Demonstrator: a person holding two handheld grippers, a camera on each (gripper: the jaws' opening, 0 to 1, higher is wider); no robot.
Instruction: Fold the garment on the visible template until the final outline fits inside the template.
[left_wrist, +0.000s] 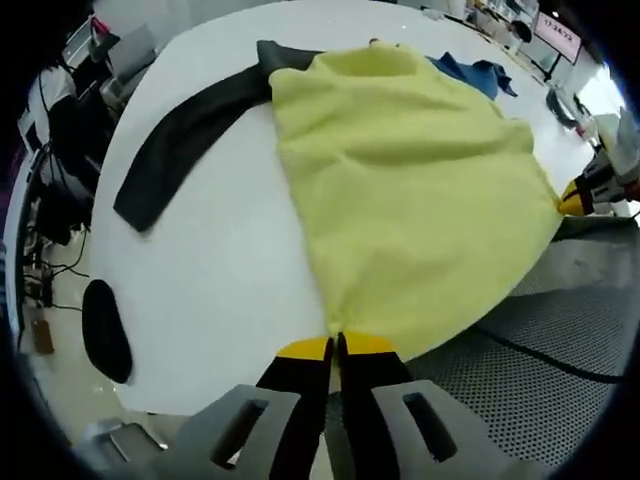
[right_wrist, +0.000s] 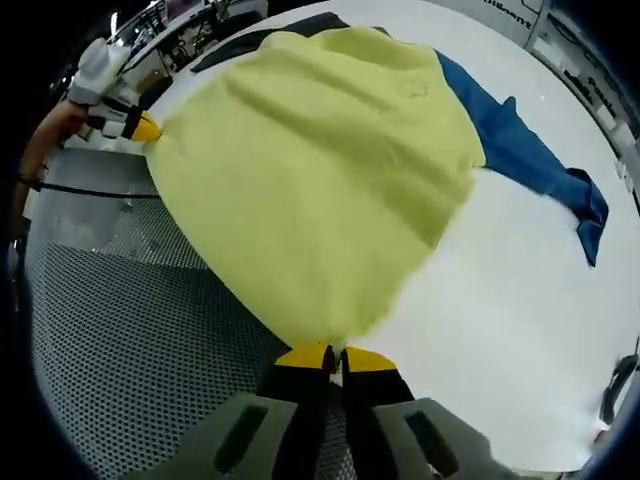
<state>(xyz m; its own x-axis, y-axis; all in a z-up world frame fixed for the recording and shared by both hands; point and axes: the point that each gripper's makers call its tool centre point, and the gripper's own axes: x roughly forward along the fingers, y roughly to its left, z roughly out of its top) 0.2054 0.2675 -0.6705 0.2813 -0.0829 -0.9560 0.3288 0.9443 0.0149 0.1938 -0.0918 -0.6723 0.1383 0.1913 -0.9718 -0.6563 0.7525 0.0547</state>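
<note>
1. The left tool (left_wrist: 335, 346) and right tool (right_wrist: 337, 354) are each pinching a near hem corner of the yellow garment (left_wrist: 400, 190), jaws closed.
2. The garment is lying on the white table (left_wrist: 220, 290), sleeves spread; folding is barely beginning.

garment (left_wrist: 400, 190): pale yellow body with one black sleeve (left_wrist: 185, 135) and one blue sleeve (right_wrist: 530, 150), soft knit by the look of it
state: not folded up yet, body lifted and stretched at the hem, a few loose wrinkles across it
pose: hem corners pulled toward the table's near edge, sleeves flung out flat to opposite sides
where: on the white table (left_wrist: 220, 270), hem hanging past its near edge over a perforated grey surface
</note>
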